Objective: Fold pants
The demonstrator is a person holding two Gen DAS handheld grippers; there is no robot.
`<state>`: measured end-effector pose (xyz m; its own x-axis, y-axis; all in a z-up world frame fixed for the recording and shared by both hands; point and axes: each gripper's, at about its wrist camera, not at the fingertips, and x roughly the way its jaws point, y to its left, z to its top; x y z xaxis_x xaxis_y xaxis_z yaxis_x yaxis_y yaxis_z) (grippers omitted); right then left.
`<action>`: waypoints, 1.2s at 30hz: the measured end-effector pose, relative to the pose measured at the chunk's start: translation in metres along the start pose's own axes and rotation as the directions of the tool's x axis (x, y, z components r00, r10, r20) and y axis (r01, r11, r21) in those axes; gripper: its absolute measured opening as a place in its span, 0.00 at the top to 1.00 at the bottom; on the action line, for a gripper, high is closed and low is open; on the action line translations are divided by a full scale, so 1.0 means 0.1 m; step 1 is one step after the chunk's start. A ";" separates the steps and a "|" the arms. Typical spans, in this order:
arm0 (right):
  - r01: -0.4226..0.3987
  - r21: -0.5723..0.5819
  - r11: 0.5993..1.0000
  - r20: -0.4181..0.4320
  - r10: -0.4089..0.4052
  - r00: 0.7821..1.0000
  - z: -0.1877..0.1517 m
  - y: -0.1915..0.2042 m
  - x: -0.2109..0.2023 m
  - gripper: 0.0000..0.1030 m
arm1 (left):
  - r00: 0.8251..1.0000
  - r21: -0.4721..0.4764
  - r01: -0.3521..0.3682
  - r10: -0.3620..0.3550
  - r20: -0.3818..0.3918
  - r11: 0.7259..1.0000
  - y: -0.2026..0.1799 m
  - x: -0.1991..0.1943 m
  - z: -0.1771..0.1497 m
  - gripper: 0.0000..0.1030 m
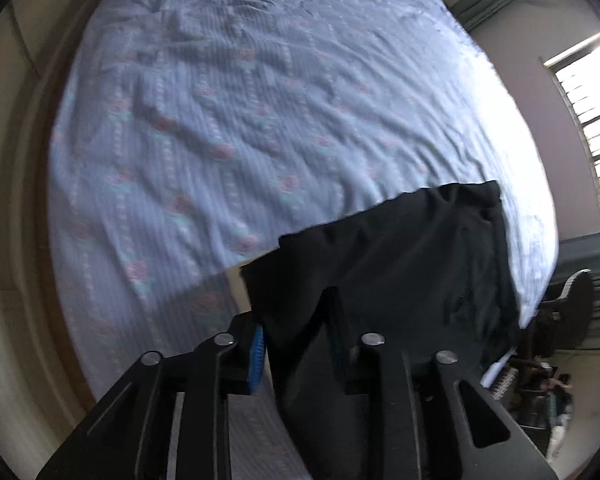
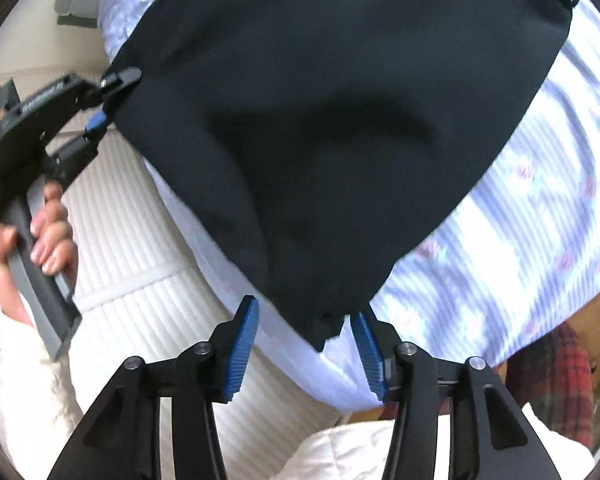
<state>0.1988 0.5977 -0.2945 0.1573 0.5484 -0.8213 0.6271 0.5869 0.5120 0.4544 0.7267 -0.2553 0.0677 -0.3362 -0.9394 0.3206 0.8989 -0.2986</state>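
The black pants (image 1: 404,256) lie at the near edge of the bed and hang off it. My left gripper (image 1: 296,344) is open, its jaws wide apart, with pants cloth draped between the fingers. In the right wrist view the pants (image 2: 340,120) fill the upper middle, one corner hanging down between my right gripper's (image 2: 306,344) open blue pads (image 2: 242,352). The left gripper (image 2: 108,100) shows there at the pants' left edge, a hand on its handle.
The bed (image 1: 240,140) has a wrinkled light blue sheet with pink flowers. A white quilted mattress side (image 2: 140,240) lies below the sheet. A window (image 1: 588,120) and dark furniture (image 1: 560,320) stand at the right. A red plaid cloth (image 2: 556,376) lies at the lower right.
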 end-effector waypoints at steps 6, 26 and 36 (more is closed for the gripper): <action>0.006 -0.020 1.000 0.060 -0.005 0.998 0.00 -0.01 -0.34 0.43 | 0.934 0.008 -0.280 0.270 0.235 0.960 -0.12 -0.53 -0.06 0.46; 0.364 -0.499 0.786 0.595 0.006 0.803 -0.07 -1.07 -3.46 0.17 | 0.844 0.110 -0.364 0.278 0.459 0.925 -2.82 -1.47 -1.91 0.04; 0.399 -0.570 0.719 0.624 0.062 0.779 -0.11 -1.74 -4.32 0.17 | 0.798 0.106 -0.403 0.292 0.528 0.909 -4.19 -1.48 -2.39 0.00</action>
<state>0.0134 0.2659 -0.0261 0.6373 0.0921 -0.7650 0.0788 0.9798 0.1836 0.0846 0.4668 -0.0317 0.6463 -0.1538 -0.7474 0.3642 0.9229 0.1250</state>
